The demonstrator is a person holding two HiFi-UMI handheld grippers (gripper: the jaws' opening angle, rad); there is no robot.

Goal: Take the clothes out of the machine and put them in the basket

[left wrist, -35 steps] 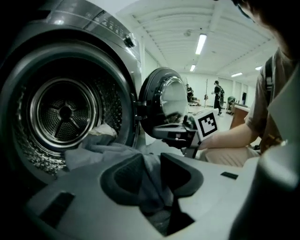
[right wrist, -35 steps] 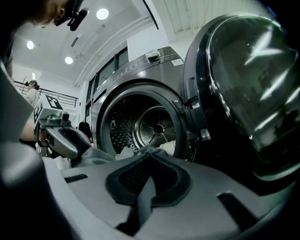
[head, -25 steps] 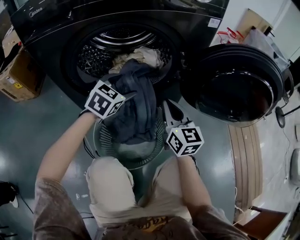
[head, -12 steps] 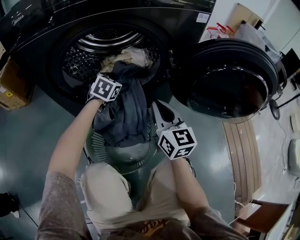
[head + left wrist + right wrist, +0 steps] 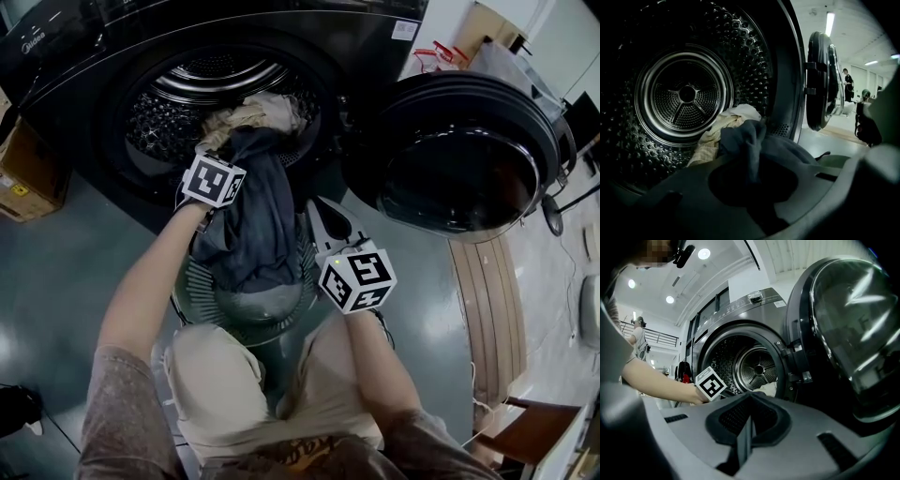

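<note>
Grey glossy floor (image 5: 56, 253), black machine (image 5: 281, 23), cardboard box (image 5: 23, 169) alongside

Glossy grey floor (image 5: 56, 262), cardboard box (image 5: 23, 178)

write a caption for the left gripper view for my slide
Left gripper, jaws just closed on a dark garment at the mouth of the washer drum, pale cloth behind it.

Left gripper (image 5: 752, 174) just clamped dark garment (image 5: 267, 211); right gripper (image 5: 323, 217) closed, empty.
</note>
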